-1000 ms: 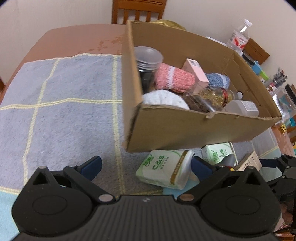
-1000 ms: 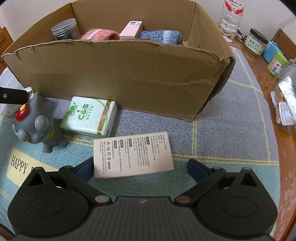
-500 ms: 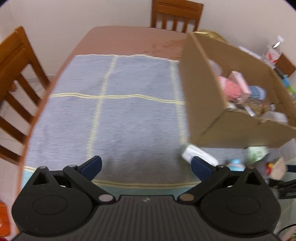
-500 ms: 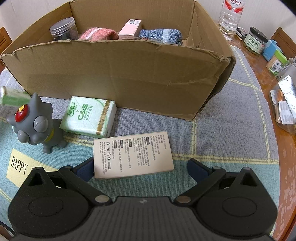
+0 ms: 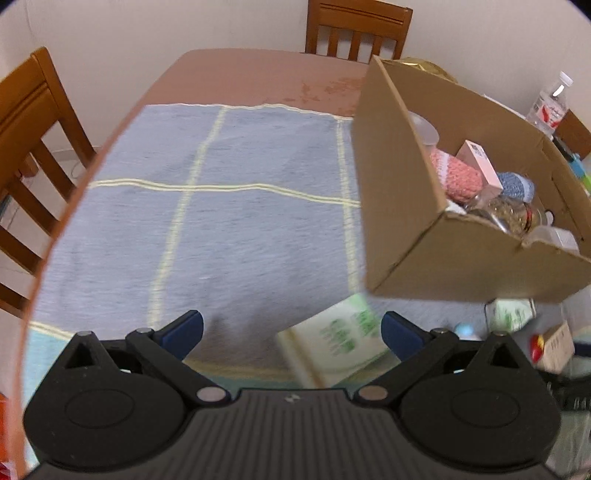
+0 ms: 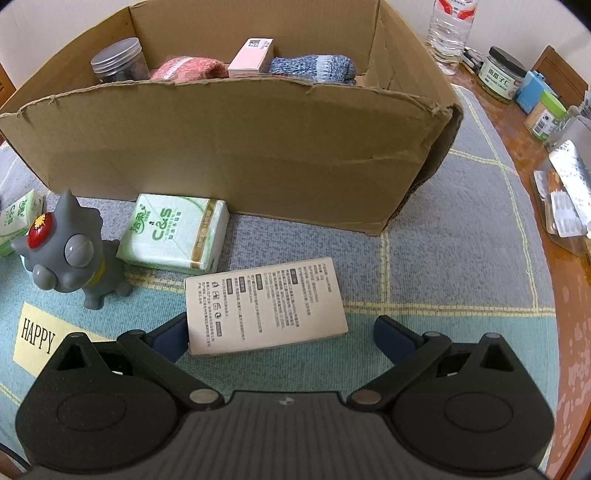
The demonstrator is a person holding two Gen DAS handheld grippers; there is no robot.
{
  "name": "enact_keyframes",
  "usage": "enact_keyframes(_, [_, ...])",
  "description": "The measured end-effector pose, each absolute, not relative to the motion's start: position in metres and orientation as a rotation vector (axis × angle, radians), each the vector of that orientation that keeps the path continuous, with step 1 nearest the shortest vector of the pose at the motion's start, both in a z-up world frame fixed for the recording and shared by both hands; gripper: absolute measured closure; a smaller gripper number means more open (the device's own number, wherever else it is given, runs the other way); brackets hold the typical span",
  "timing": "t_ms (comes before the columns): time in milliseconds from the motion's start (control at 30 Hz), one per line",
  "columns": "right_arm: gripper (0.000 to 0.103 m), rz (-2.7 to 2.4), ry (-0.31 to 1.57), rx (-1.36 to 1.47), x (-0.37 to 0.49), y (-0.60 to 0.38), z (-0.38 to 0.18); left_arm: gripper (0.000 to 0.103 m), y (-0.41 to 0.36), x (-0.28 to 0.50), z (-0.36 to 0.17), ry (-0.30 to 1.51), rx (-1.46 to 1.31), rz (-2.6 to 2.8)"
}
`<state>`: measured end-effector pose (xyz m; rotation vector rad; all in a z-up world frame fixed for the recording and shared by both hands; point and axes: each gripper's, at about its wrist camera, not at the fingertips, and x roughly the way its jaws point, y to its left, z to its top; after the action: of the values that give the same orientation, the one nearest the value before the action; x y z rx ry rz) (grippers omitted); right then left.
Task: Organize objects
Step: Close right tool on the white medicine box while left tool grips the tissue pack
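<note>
A cardboard box holds a lidded jar, pink sock, pink carton and blue sock. In front of it lie a green tissue pack, a grey toy creature and a white printed box. My right gripper is open, its fingers on either side of the white box's near end. A second tissue pack, blurred, lies between the fingers of my open left gripper.
A blue-grey checked cloth covers the brown table. Wooden chairs stand at the far and left sides. Jars, a water bottle and blister packs crowd the right edge.
The left gripper swung left away from the box, then came back down over a tissue pack at the box's left corner. The right gripper has stayed over the white box.
</note>
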<state>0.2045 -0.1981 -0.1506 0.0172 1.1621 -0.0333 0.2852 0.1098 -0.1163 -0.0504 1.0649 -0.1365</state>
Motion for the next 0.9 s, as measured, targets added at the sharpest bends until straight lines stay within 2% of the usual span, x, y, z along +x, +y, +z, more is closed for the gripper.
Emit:
enact_keyframes(233, [0.0,-0.021,1.143,0.007,0.198,-0.197,-0.15,0.001,0.083,0.291,-0.134,1.07,0.035,-0.094])
enact_keyframes(600, [0.0,0.078,1.131,-0.052,0.184,-0.207,-0.149,0.001,0.126,0.266,-0.139,1.118,0.055,0.017])
enact_keyframes(900, [0.0,0.117,1.109,-0.077,0.189,-0.199,-0.148,0.001,0.117,0.273,-0.141,1.072,0.093,-0.051])
